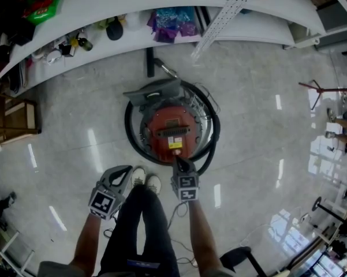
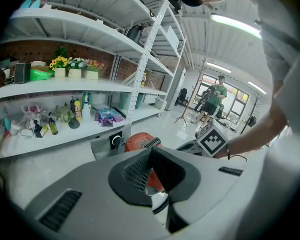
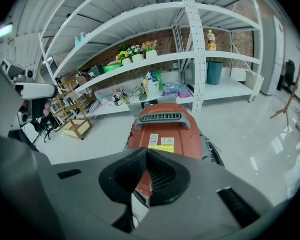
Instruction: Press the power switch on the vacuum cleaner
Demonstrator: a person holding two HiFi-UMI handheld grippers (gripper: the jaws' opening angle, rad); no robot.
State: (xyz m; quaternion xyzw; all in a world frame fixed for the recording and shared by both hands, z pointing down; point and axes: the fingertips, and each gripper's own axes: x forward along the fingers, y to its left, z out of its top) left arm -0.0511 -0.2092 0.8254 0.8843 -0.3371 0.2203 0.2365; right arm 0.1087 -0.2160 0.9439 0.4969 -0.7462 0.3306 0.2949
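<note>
A round vacuum cleaner [image 1: 172,133] with a red top, a grey carry handle and a yellow label stands on the floor, ringed by its black hose [image 1: 129,133]. My right gripper [image 1: 178,161] is shut, and its tips sit at the near edge of the red top. In the right gripper view the shut right gripper [image 3: 146,152] points at the red top [image 3: 164,134] just below the label. No switch shows clearly; the jaws hide that spot. My left gripper [image 1: 127,169] hangs shut and empty left of the vacuum. In its own view the left gripper [image 2: 150,150] faces the red top [image 2: 139,141].
White shelving [image 1: 121,7] with bottles, flowers and bags curves behind the vacuum. A wooden rack [image 1: 11,120] stands at the left. The person's shoes [image 1: 146,182] are just before the hose. A tripod [image 1: 323,89] is at the right. Another person [image 2: 217,97] stands far off.
</note>
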